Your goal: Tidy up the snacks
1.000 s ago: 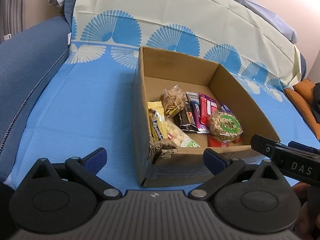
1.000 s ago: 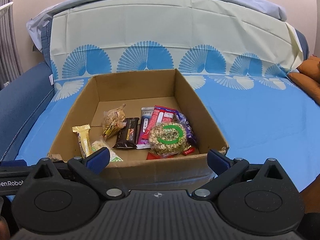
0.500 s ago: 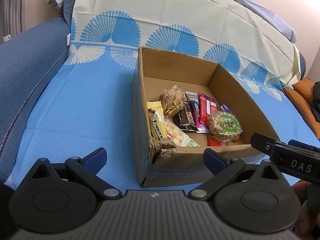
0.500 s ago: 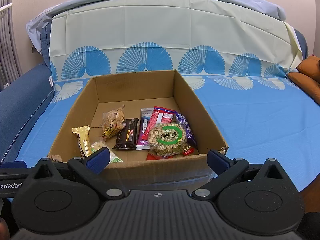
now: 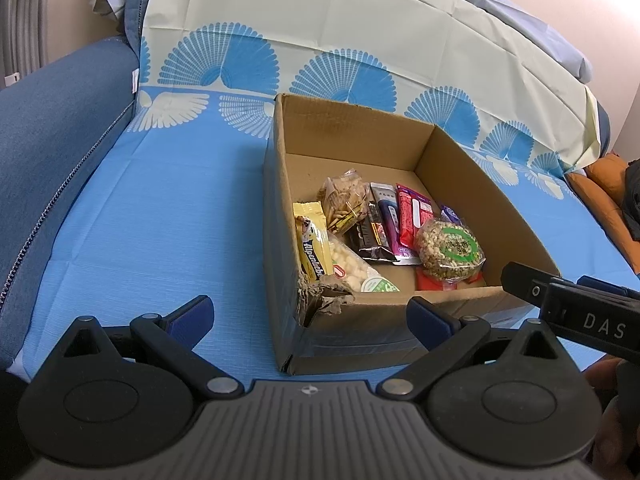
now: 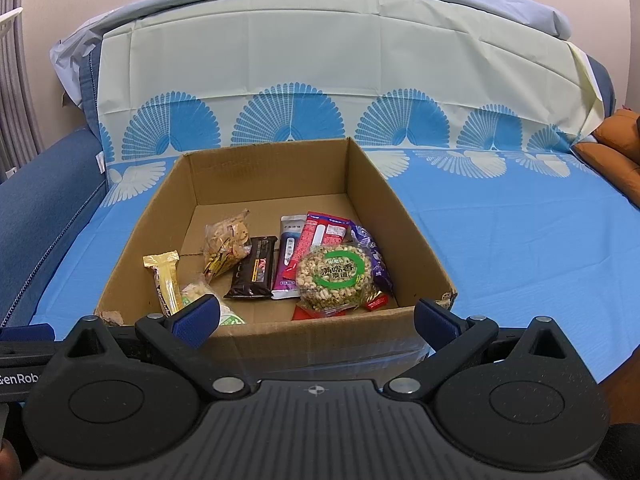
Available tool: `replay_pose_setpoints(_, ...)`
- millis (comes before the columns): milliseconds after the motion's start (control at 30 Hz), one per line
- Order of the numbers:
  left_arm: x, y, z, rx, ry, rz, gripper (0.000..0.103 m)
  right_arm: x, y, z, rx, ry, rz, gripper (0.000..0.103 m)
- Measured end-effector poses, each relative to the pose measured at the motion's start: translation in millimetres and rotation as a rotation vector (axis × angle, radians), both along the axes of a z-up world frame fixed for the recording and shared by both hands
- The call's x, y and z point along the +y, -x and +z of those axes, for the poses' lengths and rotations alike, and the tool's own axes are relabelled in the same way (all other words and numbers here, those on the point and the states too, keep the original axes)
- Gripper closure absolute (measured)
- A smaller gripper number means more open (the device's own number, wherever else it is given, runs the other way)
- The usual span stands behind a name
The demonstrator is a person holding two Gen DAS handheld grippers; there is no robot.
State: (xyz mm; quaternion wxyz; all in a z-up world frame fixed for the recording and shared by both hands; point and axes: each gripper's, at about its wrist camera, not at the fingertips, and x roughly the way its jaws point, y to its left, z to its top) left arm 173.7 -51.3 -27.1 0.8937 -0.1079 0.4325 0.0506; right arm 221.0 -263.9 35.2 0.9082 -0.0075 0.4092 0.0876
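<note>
An open cardboard box (image 6: 276, 184) sits at the centre of the right wrist view and right of centre in the left wrist view, resting on a blue cloth (image 6: 500, 248) printed with fan shapes. All snacks lie inside the box, grouped toward its near wall. A round puffed-grain cake (image 6: 336, 276) with a green ring label lies right of centre, overlapping a red packet (image 6: 320, 232) and a purple wrapper (image 6: 374, 260). Just left of the red packet lie a purple and white bar (image 6: 286, 260) and a dark brown bar (image 6: 254, 268), side by side. A clear bag of crackers (image 6: 226, 242) lies further left, tilted. A yellow bar (image 6: 166, 280) lies against the left wall, and beside it a clear bag of pale pieces (image 5: 346, 266) with a green and white label. The far half of the box floor is bare. The near left corner (image 5: 320, 300) of the box is torn and crumpled.

The right gripper (image 6: 316, 320) is at the lower edge of its view, just in front of the box's near wall, its blue-tipped fingers (image 6: 198, 318) spread wide apart and holding nothing. The left gripper (image 5: 310, 316) is at the lower edge of its view, facing the torn corner, fingers equally wide apart and empty. The cloth runs up a blue sofa backrest (image 6: 320, 68). An orange cushion (image 6: 612, 152) lies at the right edge.
</note>
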Motion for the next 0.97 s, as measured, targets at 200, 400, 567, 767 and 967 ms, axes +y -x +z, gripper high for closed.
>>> replay_pose_setpoints(200,-0.1,0.0,-0.2,0.000,0.002,0.001,0.001,1.3,0.0,0.2,0.002,0.000,-0.002,0.001)
replay_pose_setpoints(400,0.3,0.1,-1.5,0.002,0.006,0.001,0.001,0.7,-0.1,-0.7,0.002,-0.001,-0.001,0.001)
replay_pose_setpoints(567,0.7,-0.1,-2.4,0.003,0.008,0.001,0.001,1.1,0.3,-0.7,0.002,-0.001,-0.002,0.001)
replay_pose_setpoints(767,1.9,0.0,-3.3,0.004,0.011,0.000,0.001,2.4,0.9,-0.6,0.002,-0.002,-0.003,0.001)
replay_pose_setpoints(967,1.9,-0.2,-4.9,0.006,0.011,0.001,0.001,2.9,0.5,-2.1,0.004,-0.010,-0.002,0.001)
